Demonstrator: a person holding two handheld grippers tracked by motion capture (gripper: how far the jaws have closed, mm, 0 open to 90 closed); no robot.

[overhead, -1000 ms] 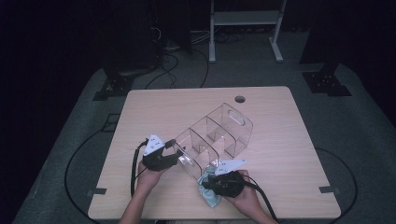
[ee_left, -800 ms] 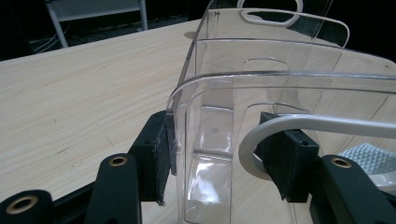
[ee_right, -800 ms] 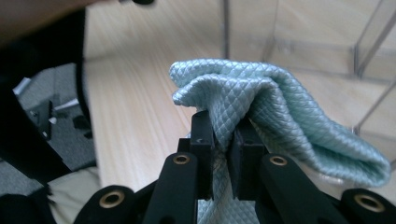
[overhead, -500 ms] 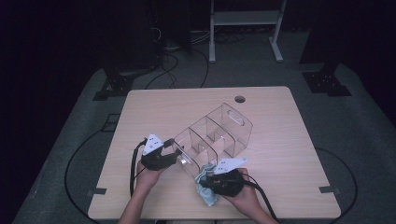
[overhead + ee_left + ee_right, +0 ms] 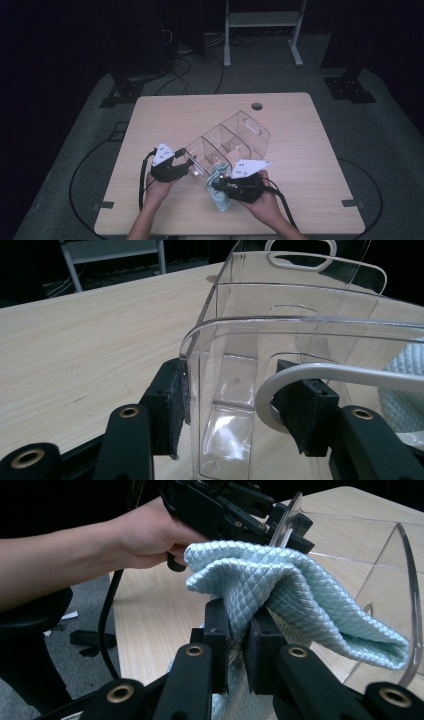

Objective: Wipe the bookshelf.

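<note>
Clear organizer [image 5: 227, 145] lies just beyond your cloth [image 5: 280, 595]; right fingers [image 5: 220, 630] pinch it, left fingers [image 5: 172, 405] clamp the organizer's wall.

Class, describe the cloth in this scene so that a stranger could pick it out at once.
Start at the wooden table and find the clear plastic organiser lying on it. At its near end, the right tool pinches a pale blue quilted cloth. It is the only soft, coloured thing there; everything beside it is clear plastic or black.
</note>
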